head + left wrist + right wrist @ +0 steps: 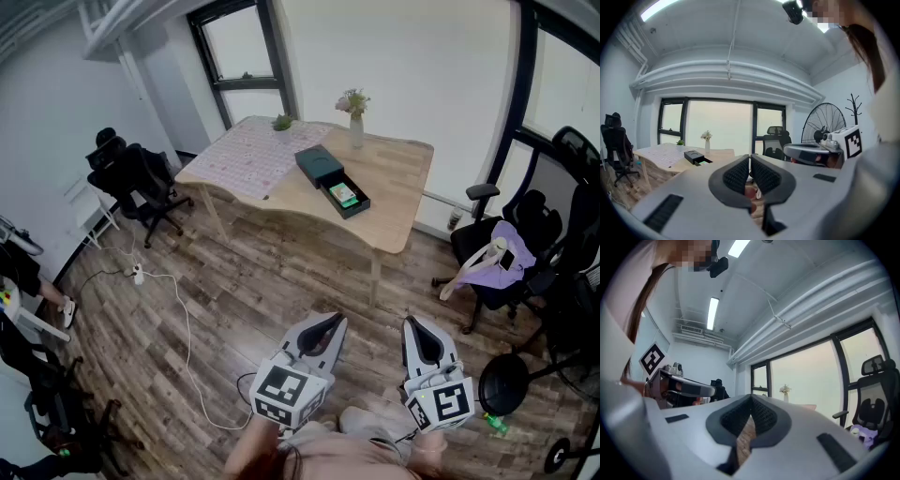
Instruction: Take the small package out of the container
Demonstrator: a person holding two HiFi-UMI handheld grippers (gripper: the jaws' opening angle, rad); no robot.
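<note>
A dark box-like container (331,177) lies on the wooden table (394,202) across the room, its drawer pulled out. Inside the drawer rests a small green package (343,194). In the left gripper view the container (697,156) shows far off on the table. Both grippers are held low, close to the person's body, well short of the table. My left gripper (335,322) is shut with nothing between its jaws, tips meeting (750,157). My right gripper (418,323) is shut and empty too, its tips closed together (751,397).
A vase of flowers (354,117) and a small plant (282,122) stand at the table's far edge beside a patterned cloth (254,154). Office chairs (139,178) (514,253) flank the table. A white cable (178,319) trails over the wood floor. A standing fan (823,124) is at right.
</note>
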